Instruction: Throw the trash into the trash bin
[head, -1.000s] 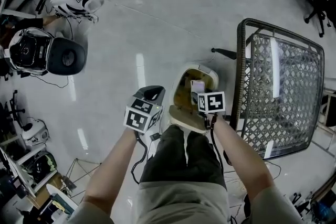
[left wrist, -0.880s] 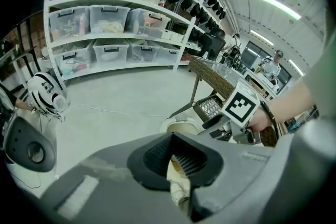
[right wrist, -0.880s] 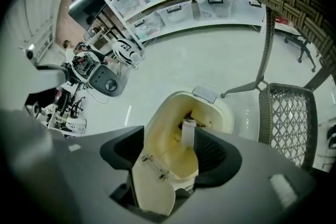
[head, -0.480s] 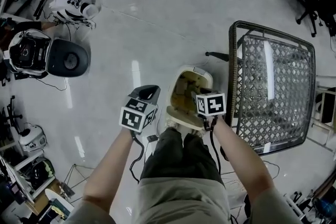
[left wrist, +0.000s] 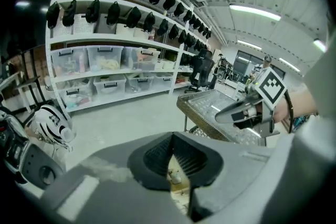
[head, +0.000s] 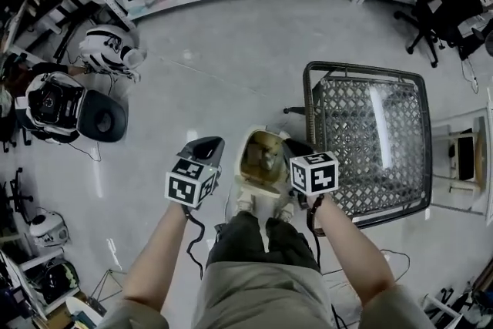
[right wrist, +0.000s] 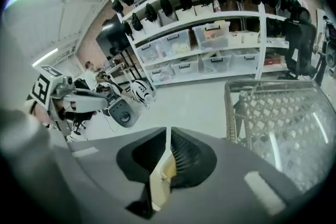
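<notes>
Both grippers have lifted clear of the bin [head: 248, 141]. On the right gripper [head: 297, 152] the jaws have just closed, with nothing between them. The left gripper [head: 206, 144] has its jaws together and is empty. The trash [head: 265, 158] appears to lie inside the bin, so disposal is judged complete.

Person standing over open trash bin [head: 262, 156] on the floor [head: 219, 73], left tongs [head: 205, 146] and right tongs [head: 297, 150] flanking its rim from above, mesh-top bench [head: 370, 131] just right, helmet [head: 108, 50] far left.
</notes>
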Demonstrator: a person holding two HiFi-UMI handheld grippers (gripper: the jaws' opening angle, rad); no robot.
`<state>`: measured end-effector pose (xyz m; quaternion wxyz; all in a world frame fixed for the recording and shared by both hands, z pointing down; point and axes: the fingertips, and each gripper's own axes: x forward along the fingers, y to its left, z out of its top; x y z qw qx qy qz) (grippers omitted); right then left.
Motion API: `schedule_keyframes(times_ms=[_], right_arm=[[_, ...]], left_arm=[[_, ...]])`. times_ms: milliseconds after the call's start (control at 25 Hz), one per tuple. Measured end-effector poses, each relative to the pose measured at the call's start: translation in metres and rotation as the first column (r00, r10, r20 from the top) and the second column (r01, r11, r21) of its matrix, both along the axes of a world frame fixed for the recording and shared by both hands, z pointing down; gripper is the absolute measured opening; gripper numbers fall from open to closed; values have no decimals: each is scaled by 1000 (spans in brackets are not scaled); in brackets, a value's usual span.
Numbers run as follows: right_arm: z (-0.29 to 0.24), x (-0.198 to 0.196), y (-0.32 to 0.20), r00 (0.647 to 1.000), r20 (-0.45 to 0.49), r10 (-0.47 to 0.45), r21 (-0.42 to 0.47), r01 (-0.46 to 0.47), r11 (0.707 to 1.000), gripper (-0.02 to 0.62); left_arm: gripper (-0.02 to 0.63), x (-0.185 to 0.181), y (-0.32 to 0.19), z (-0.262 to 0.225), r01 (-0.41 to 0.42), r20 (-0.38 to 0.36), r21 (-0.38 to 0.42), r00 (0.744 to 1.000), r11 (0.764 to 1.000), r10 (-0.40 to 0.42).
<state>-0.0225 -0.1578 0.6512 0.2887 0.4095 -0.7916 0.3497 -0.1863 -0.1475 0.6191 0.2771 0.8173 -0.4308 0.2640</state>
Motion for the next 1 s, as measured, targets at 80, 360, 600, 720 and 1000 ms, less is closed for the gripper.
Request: schedule_keyframes(times_ms=[80,360,600,720,1000], right_arm=[[-39,9,3,999,32,4,47,-5,999,28],[-157,48,20,994,108,30,218,-53,975,5],[-264,69,28,988,157,-6,390,-57,919,5],[-315,75,39,984,176,-34,472,-54,880,5],[-401,101,59,990,128,-65,644,-33,764,5]], left_arm=[[2,7,-1,-29,-4,0,38,1000,999,4],[2,30,-3,-118,-17,26,171,1000,985,13],[2,50,-2,-191,-15,25,290,1000,957,8],[2,59,7,-227,-22,11,340,1000,940,19],[2,92,24,-343,-58,-7,530,997,846,72]])
